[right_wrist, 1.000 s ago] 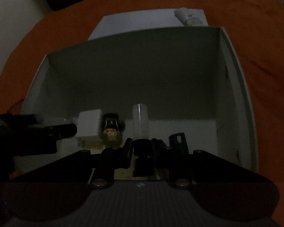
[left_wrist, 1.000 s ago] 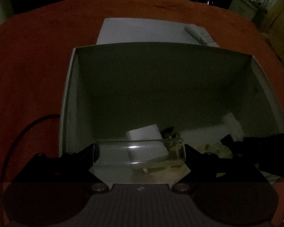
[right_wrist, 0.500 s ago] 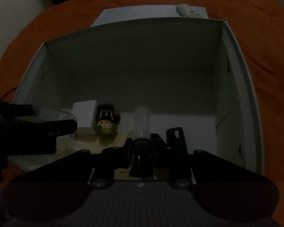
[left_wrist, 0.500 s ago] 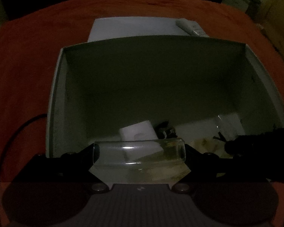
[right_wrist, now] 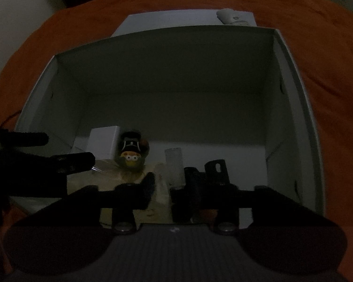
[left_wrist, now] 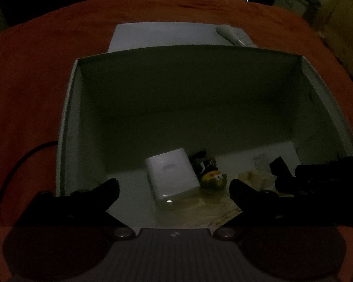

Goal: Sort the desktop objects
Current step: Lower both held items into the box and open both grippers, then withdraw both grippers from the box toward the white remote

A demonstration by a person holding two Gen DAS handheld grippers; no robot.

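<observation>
Left wrist view: left gripper [left_wrist: 174,188] over white box [left_wrist: 68,122] on orange cloth [left_wrist: 35,70]; jaws spread wide, opening, nothing between them. Clear tube clamped there a second ago gone from fingers. White block [left_wrist: 171,174] and duck toy [left_wrist: 211,175] on box floor. No writing readable; block carries faint mark, illegible. Right wrist view: right gripper [right_wrist: 169,178] jaws opening, pads off small clear vial [right_wrist: 174,162] lying between them; previously pinched. This view alone shows duck's eyes. Remote [right_wrist: 233,18] lies behind box.
</observation>
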